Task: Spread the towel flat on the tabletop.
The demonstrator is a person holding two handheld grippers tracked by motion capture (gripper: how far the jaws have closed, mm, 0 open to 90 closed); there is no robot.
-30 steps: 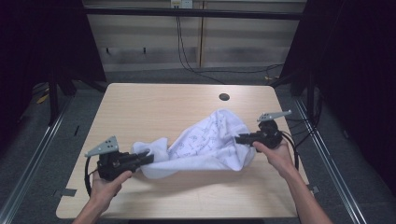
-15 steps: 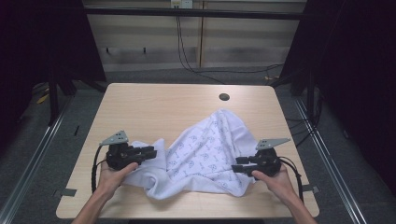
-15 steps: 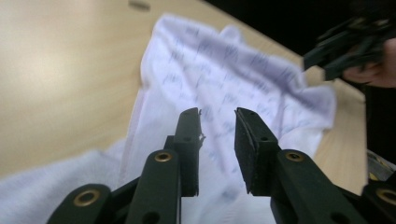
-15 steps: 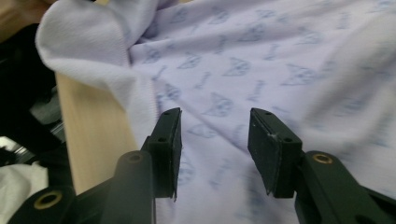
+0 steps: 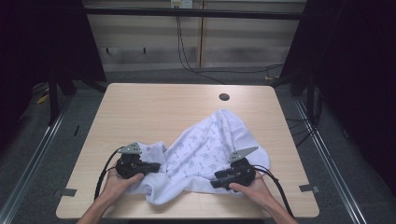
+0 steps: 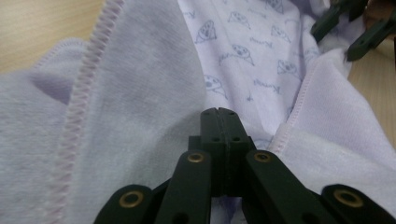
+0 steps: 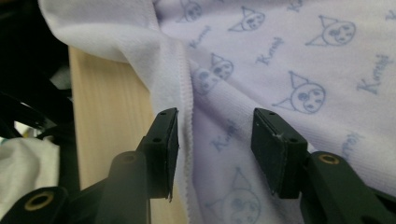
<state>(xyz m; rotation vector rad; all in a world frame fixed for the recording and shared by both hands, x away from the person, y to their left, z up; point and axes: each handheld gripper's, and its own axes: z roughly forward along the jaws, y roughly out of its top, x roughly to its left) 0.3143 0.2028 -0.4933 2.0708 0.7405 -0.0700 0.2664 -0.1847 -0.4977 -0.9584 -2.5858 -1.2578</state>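
Note:
A white cloth [image 5: 205,144] printed with small lilac figures lies crumpled on the wooden table [image 5: 154,107]. My left gripper [image 5: 156,166] rests at the cloth's near left corner. Its jaws have just been closing and now stand shut [image 6: 218,112], tips pushed into the cloth [image 6: 140,93], with no fabric showing between them. My right gripper [image 5: 215,179] lies at the near right edge of the cloth. Its jaws have just been opening and stand apart [image 7: 215,135], with the stitched hem of the cloth [image 7: 303,56] running between them, untouched by the pads. The right gripper [image 6: 345,32] also appears far off in the left gripper view.
A dark round hole [image 5: 224,97] sits near the table's far edge. Both hands are close to the front edge. Metal rails [image 5: 42,140] run along both sides of the table, and cables [image 5: 187,56] lie on the floor behind it.
The right gripper has come down and toward the front edge, sliding left along the cloth. The left gripper has shifted slightly right onto the cloth. The cloth has settled lower and flatter.

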